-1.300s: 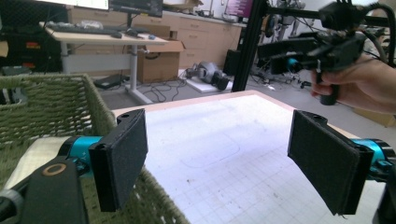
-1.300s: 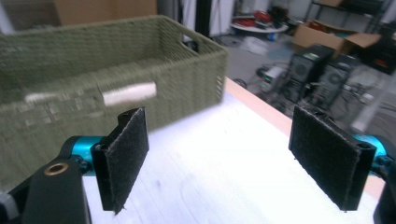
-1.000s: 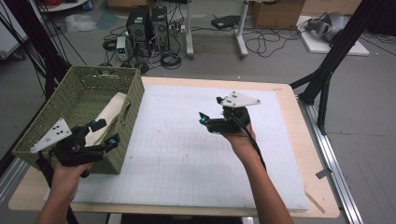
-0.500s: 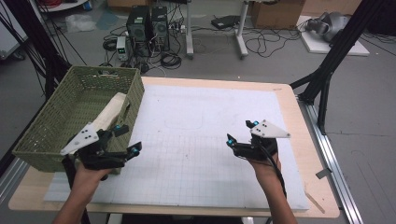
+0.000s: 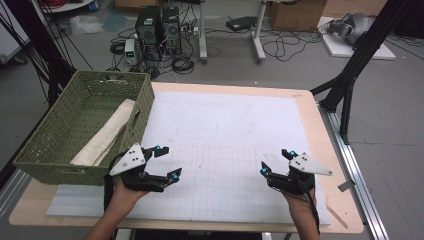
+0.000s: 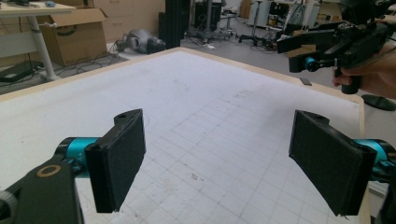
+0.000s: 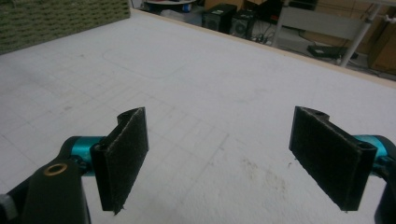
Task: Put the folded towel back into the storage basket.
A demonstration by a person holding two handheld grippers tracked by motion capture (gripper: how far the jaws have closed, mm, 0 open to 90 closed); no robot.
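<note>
Fingers spread wide on both grippers, nothing held between them.

Left gripper [image 5: 167, 162] hovers over the white gridded mat [image 5: 225, 135], just beside the near corner of the green wicker basket [image 5: 60, 135]; the right gripper [image 5: 275, 162] hangs well apart from the basket, near the mat's far side edge. Inside the basket a rolled cream cloth [image 5: 107, 132] lies along the wall nearest the mat. The mat covers the wooden surface [image 5: 340, 210].

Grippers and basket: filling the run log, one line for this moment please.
left gripper: open, empty | right gripper: open, empty | cloth: in basket | mat: bare
</note>
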